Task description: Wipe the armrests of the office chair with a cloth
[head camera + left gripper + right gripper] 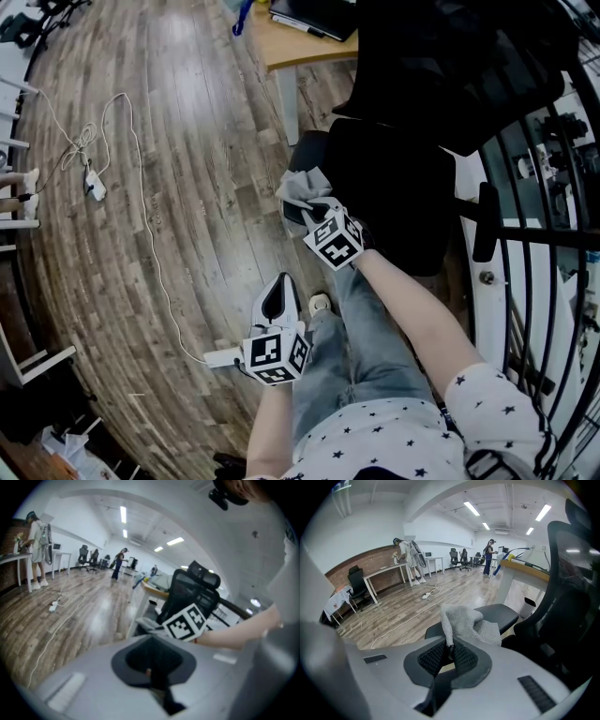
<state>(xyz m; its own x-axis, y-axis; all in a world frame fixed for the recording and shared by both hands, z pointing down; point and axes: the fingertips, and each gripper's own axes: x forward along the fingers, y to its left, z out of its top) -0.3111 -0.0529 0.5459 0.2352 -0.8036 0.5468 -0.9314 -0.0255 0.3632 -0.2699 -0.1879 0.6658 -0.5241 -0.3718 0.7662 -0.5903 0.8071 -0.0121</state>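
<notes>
We see the right gripper (450,646) closed on a corner of the grey cloth (463,620), with the rest of the cloth standing up and folding over just past the jaws. Directly beyond it in the right gripper view lies the near armrest (505,613) of the office chair (403,178). It is a dark padded strip whose long axis runs from just above the jaws, at centre frame, out toward the middle right. The loose end of the cloth appears to rest on that pad or hang just over it, and we cannot tell which. In the head view this same armrest sits just above the cloth, centre frame, at the left edge of the black seat. We judge that the coming wipe should travel along that axis, forward and to the right from the gripper, with the cloth pressed flat on the pad. The left gripper (151,670) hangs lower in the head view, over the wooden floor (169,187) and clear of the chair. Its jaws look drawn together with nothing between them. The right gripper is therefore the nearer one. The other armrest (486,220) shows at the right of the head view, across the seat and well apart from both grippers.
</notes>
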